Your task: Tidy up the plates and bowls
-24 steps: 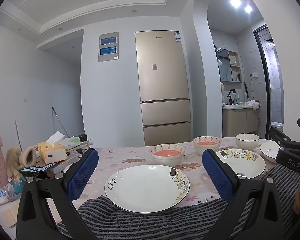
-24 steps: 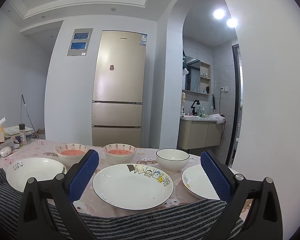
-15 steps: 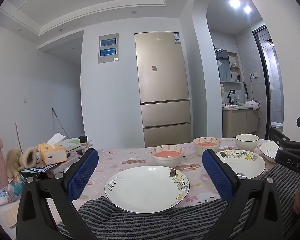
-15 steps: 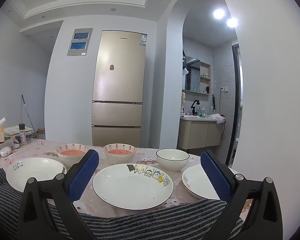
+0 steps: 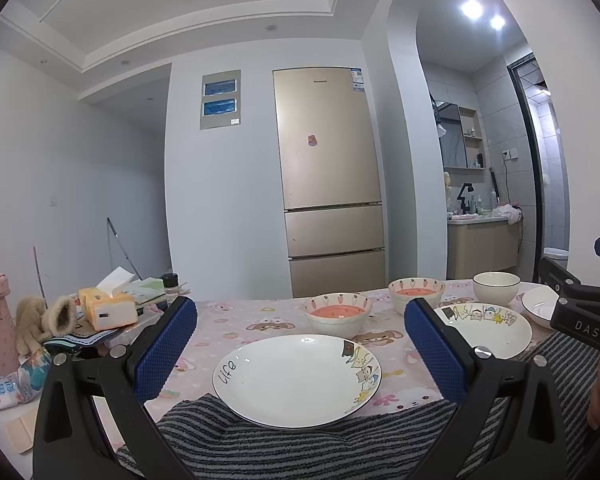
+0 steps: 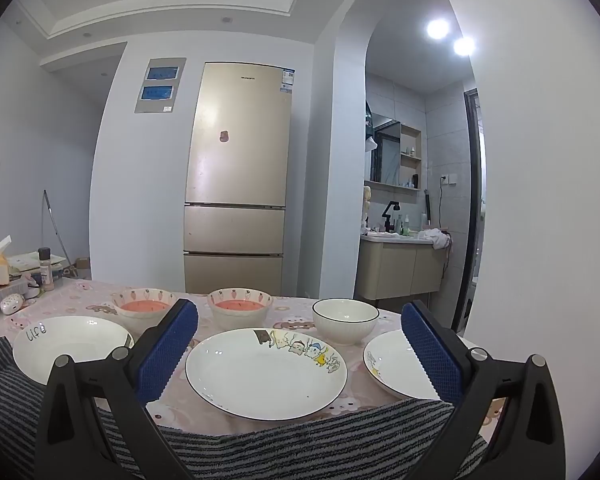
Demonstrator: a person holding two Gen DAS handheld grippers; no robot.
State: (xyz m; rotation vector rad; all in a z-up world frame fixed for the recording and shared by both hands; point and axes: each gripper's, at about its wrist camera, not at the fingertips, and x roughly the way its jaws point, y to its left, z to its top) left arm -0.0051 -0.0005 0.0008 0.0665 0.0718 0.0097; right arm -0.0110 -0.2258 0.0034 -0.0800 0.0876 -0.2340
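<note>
My left hand-held gripper and right hand-held gripper both gape wide, holding nothing. Three plates line the bench's near edge; three bowls sit behind them.

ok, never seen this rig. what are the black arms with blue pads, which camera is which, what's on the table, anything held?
No robot here: a person holds a two-finger gripper in each hand, each with a fisheye camera looking along its fingers. One picture is from the left gripper, the other from the right gripper. The blue pads are the fingers' gripping faces. Both grippers are wide open and hold nothing.

On the pink tablecloth: three white plates, two carrot-patterned bowls with orange insides, one plain white bowl, and a striped towel at the near edge.
</note>
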